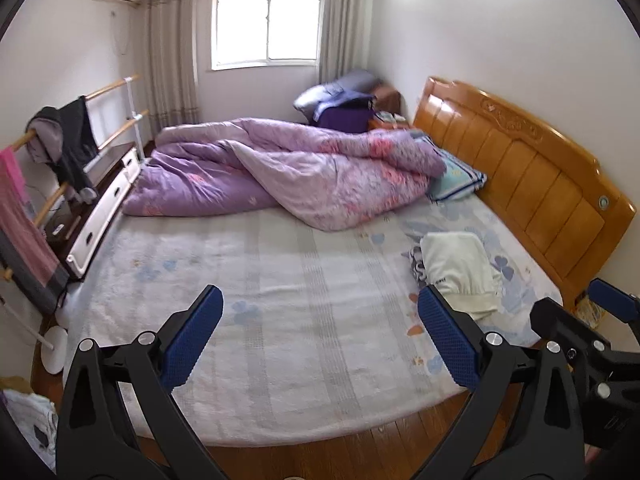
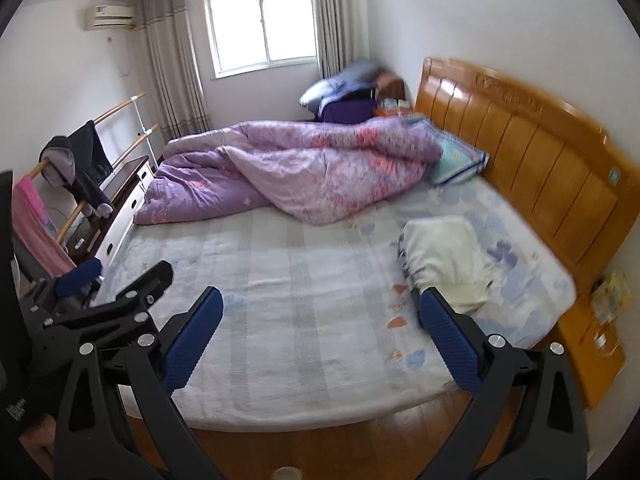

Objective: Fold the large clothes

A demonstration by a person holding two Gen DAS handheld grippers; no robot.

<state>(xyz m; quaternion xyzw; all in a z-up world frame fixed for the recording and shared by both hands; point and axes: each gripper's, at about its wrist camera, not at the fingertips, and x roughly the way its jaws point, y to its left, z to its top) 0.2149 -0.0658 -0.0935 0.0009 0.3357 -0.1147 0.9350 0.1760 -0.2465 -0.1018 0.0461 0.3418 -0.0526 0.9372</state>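
From the left wrist, the left gripper (image 1: 320,304) hangs with fingers wide apart and empty over the bed (image 1: 280,360), while a cream garment (image 1: 460,268) lies folded near the headboard (image 1: 520,168) atop a patterned cloth (image 1: 416,266) that is mostly hidden, so one piece looks done. From the right wrist, the right gripper (image 2: 320,304) is likewise spread and empty; blur hides whether that fold is neat, and more clothes on the rack (image 2: 76,160) may remain.
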